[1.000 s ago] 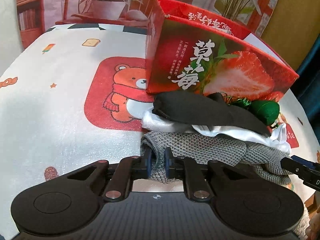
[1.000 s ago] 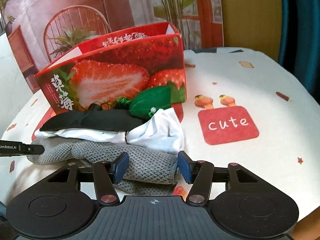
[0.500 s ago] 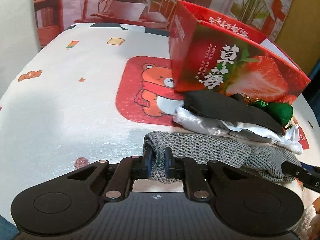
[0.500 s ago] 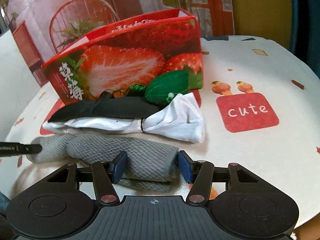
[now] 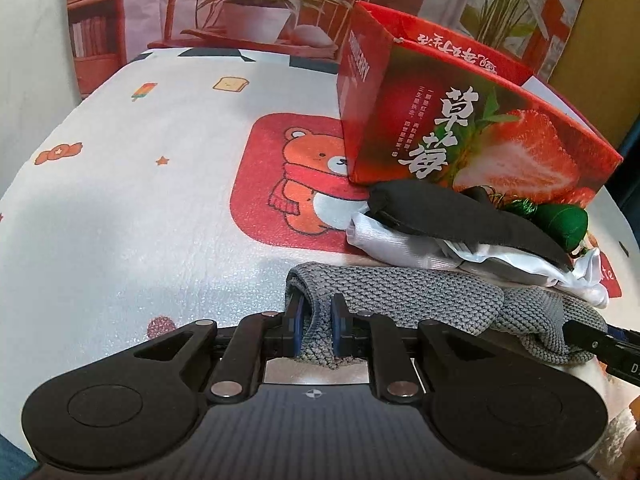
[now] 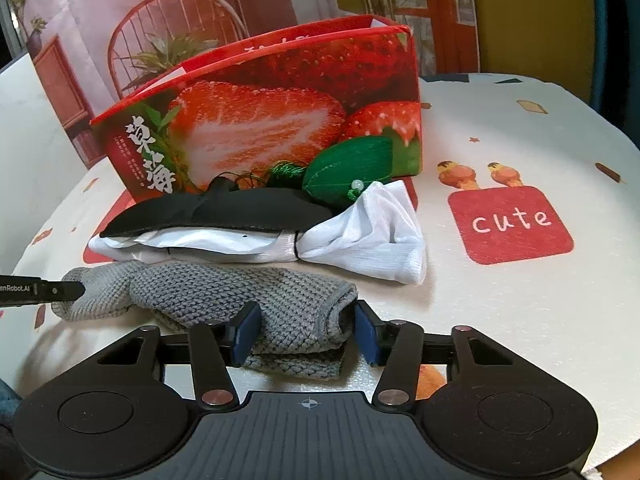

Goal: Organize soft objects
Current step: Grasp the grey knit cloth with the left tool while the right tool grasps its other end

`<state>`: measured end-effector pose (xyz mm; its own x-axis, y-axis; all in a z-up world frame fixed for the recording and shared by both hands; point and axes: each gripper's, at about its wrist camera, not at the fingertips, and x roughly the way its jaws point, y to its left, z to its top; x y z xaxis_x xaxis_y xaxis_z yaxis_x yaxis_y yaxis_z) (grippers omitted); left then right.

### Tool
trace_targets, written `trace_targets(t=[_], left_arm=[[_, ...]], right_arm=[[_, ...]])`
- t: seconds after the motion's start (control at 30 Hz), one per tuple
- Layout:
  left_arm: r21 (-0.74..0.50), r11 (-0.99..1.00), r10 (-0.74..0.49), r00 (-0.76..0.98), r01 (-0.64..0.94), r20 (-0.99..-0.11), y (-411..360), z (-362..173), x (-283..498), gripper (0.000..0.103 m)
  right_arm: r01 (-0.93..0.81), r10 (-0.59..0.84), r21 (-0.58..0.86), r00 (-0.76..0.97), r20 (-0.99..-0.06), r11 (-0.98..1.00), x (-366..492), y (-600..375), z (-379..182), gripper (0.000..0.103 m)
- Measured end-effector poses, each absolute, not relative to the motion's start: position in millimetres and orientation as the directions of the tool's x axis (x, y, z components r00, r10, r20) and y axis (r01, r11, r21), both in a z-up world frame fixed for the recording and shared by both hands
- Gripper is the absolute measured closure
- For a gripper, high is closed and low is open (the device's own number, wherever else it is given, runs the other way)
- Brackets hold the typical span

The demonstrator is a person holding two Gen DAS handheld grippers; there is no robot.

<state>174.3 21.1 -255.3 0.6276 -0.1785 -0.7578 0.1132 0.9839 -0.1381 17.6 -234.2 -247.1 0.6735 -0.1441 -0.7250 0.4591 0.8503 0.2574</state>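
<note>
Fingers point(image 6: 247, 330) closing further onto grey knit cloth point(image 6: 280, 304).

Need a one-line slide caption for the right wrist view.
Right gripper closing around the folded end of a grey knit cloth, strawberry box behind.

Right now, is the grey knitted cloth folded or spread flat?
Folded. In the right wrist view the grey knitted cloth lies doubled, with one layer over another at its near end between the right gripper fingers.

A printed tablecloth point(image 5: 132, 216) – bear patch point(image 5: 304, 184), red "cute" square point(image 6: 516, 222) – before a backdrop point(image 5: 256, 4) of potted plants.
</note>
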Motion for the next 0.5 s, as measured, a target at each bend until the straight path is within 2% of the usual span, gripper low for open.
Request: trace_targets(t=[0.23,0.5], left_arm=[[-0.138,0.983,-0.181,0.632,0.117,-0.754,20.7,-256.0,174.8,0.087],[-0.175,0.979,-0.199,0.625,0.1,-0.755,26.5,-254.6,178.7,0.084]], right_arm=[[0.425,-0.11,0.273,0.685,-0.72,0.863,20.4,-232.2,-247.8,0.074],[0.407,-0.098,0.272,0.69,-0.718,0.872,21.6,-230.5,-248.2,0.078]])
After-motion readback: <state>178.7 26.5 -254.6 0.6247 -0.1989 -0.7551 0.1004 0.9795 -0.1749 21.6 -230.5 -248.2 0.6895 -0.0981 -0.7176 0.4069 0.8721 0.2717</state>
